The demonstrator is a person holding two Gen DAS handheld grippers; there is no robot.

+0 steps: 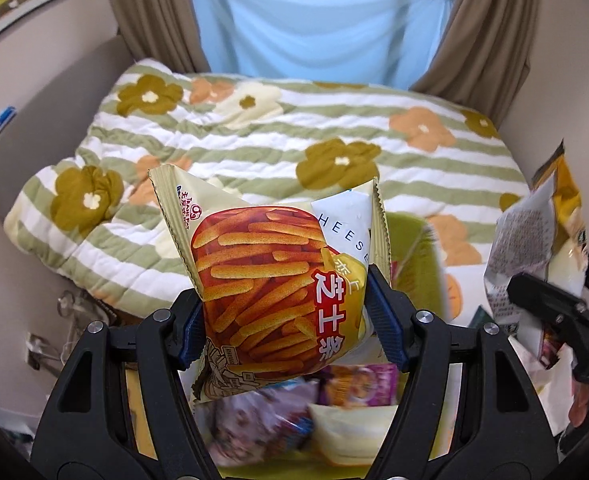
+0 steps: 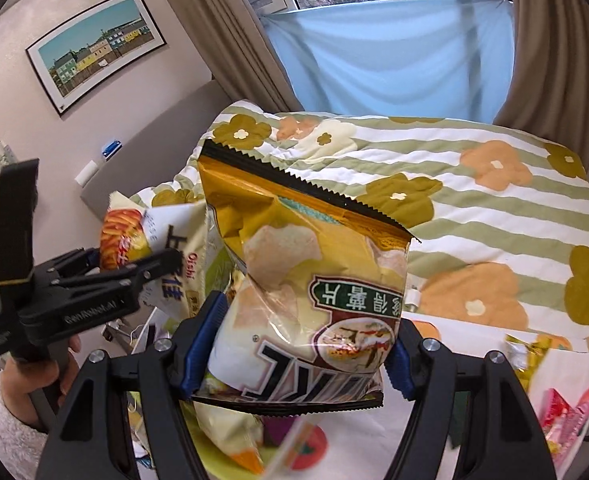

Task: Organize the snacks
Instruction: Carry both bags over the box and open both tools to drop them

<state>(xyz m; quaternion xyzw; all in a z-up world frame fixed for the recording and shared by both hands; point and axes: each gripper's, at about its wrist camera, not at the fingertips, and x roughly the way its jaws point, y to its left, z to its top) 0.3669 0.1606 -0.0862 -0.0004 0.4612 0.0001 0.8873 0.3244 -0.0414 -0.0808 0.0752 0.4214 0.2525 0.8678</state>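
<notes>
Each hand-held gripper, left [image 1: 290,320] and right [image 2: 294,344], clenches a snack bag [image 1: 270,280] above the floral quilt [image 1: 254,140].

My left wrist camera looks steeply down along its fingers, close over the flowered quilt [image 1: 254,128] toward the blue window cloth [image 1: 314,28], while my right wrist camera faces the same bed from just beside it, each catching the other gripper at its frame's edge.

Left tongs [image 1: 290,320] and right tongs [image 2: 296,350] both clamped (pads pressing), tilted downward.
</notes>
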